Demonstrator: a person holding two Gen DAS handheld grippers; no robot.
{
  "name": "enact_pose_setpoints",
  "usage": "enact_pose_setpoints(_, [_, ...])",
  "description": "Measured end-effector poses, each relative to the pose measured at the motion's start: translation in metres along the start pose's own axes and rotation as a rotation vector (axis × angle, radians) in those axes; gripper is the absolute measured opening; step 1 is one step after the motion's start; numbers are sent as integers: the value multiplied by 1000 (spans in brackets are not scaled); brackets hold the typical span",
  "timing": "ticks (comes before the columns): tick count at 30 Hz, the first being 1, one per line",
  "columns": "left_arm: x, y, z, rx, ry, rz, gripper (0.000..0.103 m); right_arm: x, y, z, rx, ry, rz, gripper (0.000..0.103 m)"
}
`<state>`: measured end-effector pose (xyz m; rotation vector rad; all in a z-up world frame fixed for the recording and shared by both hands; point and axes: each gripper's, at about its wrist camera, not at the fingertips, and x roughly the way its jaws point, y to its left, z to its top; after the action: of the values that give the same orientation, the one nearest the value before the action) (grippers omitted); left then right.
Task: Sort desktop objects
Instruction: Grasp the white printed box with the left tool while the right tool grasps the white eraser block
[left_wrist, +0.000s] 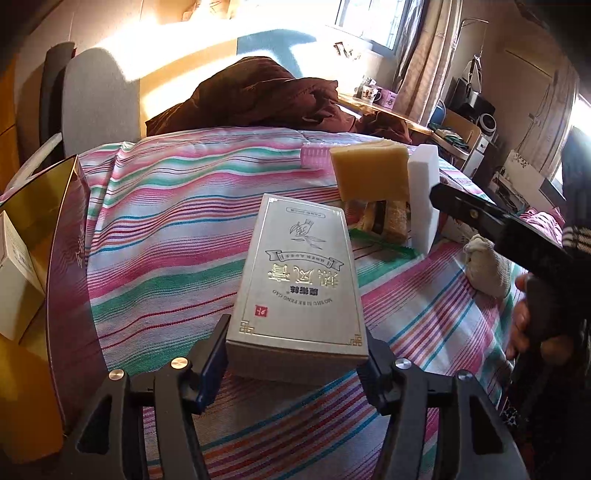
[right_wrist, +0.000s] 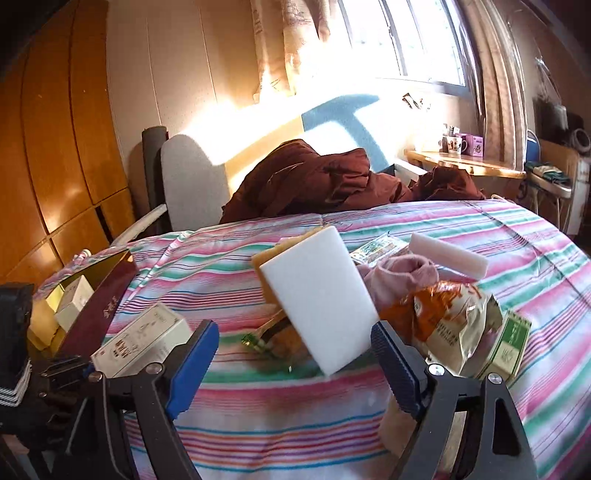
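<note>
Two grippers work over a bed with a striped sheet (left_wrist: 155, 229) on which loose things lie scattered. In the left wrist view, the left gripper (left_wrist: 295, 354) has its jaws spread on either side of the near end of a silver box (left_wrist: 301, 273) printed with Chinese characters; the box lies flat on the sheet, and whether the pads actually touch its sides cannot be told. To the left stands an open dark red gift box (left_wrist: 70, 266) with a gold lining, holding smaller pale boxes (left_wrist: 14, 273). Beyond the silver box a yellow sponge (left_wrist: 369, 170) leans against a white foam block (left_wrist: 423, 195), with a pink brush (left_wrist: 314, 155) just behind and a rolled pale sock (left_wrist: 484, 266) to the right. In the right wrist view, the right gripper (right_wrist: 295, 354) has its jaws wide apart, and the same white foam block (right_wrist: 319, 295) stands tilted between and just beyond them, not gripped. Right of it lie a pink sock (right_wrist: 399, 277), an orange snack bag (right_wrist: 447, 317), a green and white box (right_wrist: 508, 347) and a second white foam block (right_wrist: 447, 254). A brown quilt (right_wrist: 325, 181) is heaped at the far end of the bed.
</note>
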<state>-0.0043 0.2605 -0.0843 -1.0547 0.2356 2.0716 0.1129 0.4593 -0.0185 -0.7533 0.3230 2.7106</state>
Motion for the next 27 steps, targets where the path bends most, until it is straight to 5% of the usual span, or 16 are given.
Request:
enact_pose_setpoints(11, [2, 1, -2, -4, -9, -14, 65, 55, 1, 36, -176, 66, -99, 95])
enact_pose_setpoints(13, [2, 1, -3, -1, -11, -13, 66, 56, -1, 37, -189, 62, -90, 91])
enact_pose_setpoints(15, [2, 1, -3, -3, -12, -15, 66, 51, -2, 38, -188, 66, -73, 69])
enact_pose_setpoints(16, [2, 1, -3, -4, -12, -16, 66, 48, -1, 38, -182, 67, -61, 65])
enact_pose_setpoints(22, [1, 1, -4, -7, -14, -18, 66, 2, 10, 36, -161, 69, -10, 64])
enact_pose_setpoints(27, [0, -1, -4, -3, -10, -16, 67, -19, 24, 24, -183, 223, 63, 66])
